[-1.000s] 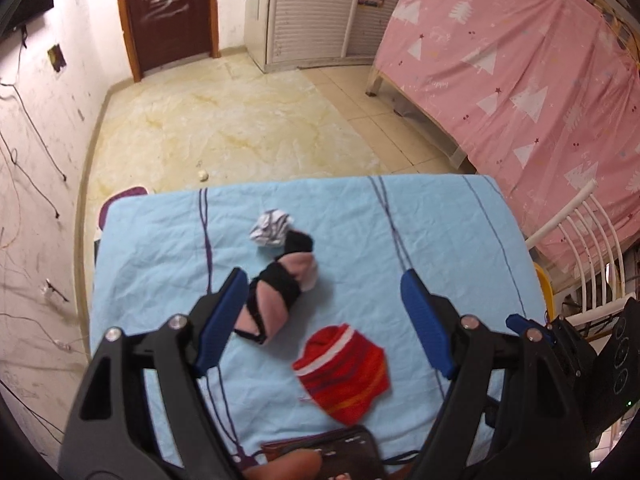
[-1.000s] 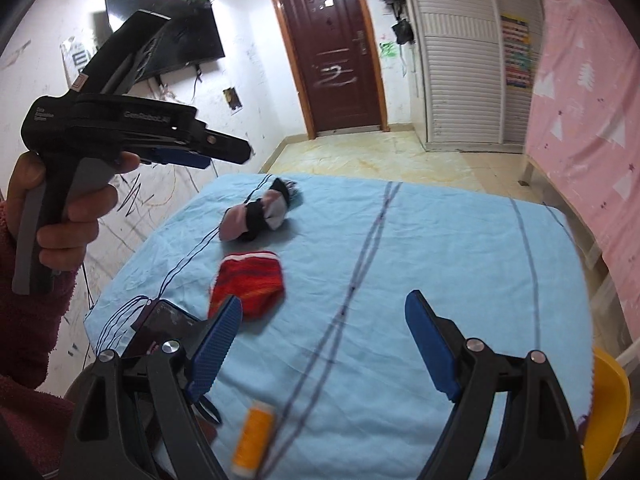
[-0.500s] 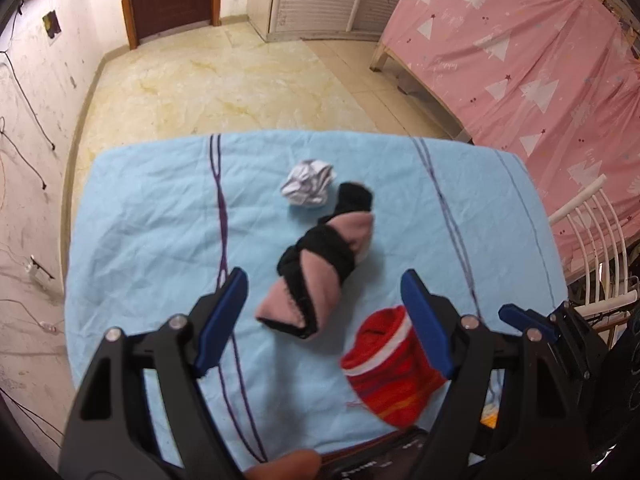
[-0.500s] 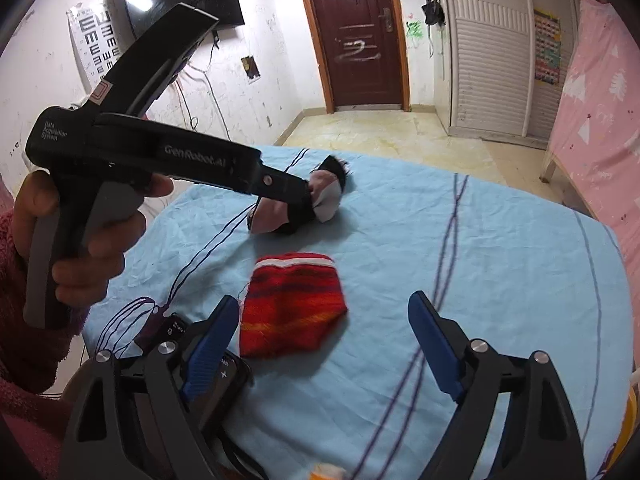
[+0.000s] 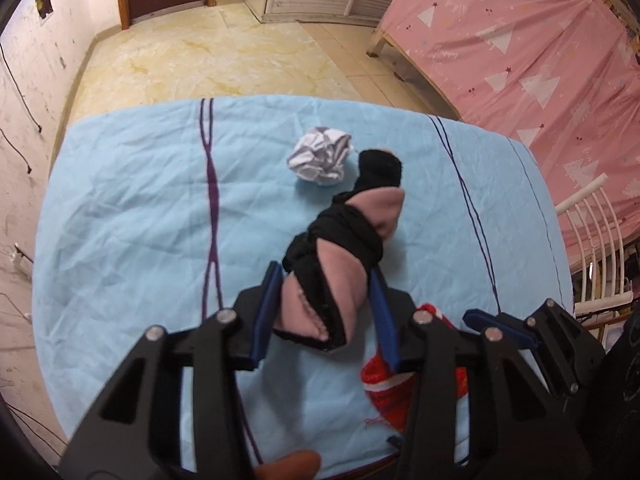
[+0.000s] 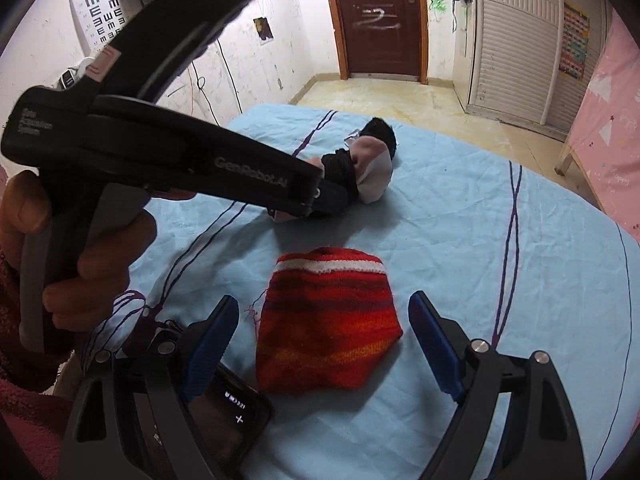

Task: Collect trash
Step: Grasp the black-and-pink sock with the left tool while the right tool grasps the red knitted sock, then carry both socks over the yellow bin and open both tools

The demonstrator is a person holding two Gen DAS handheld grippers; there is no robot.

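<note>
A light-blue sheet (image 5: 132,208) covers the counter. The left hand-held gripper (image 5: 326,314), its jaws just closing, clamps the pink-and-black sock bundle (image 5: 340,256). The right hand-held gripper (image 6: 320,344) stands apart around the red knitted sock (image 6: 328,320). The crumpled paper (image 5: 320,158) lies just beyond the bundle.

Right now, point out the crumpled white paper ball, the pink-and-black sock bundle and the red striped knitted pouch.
crumpled white paper ball (image 5: 320,159): left wrist view, its middle.
pink-and-black sock bundle (image 5: 340,268): left wrist view, pink midsection.
red striped knitted pouch (image 6: 328,320): right wrist view, its centre.
</note>
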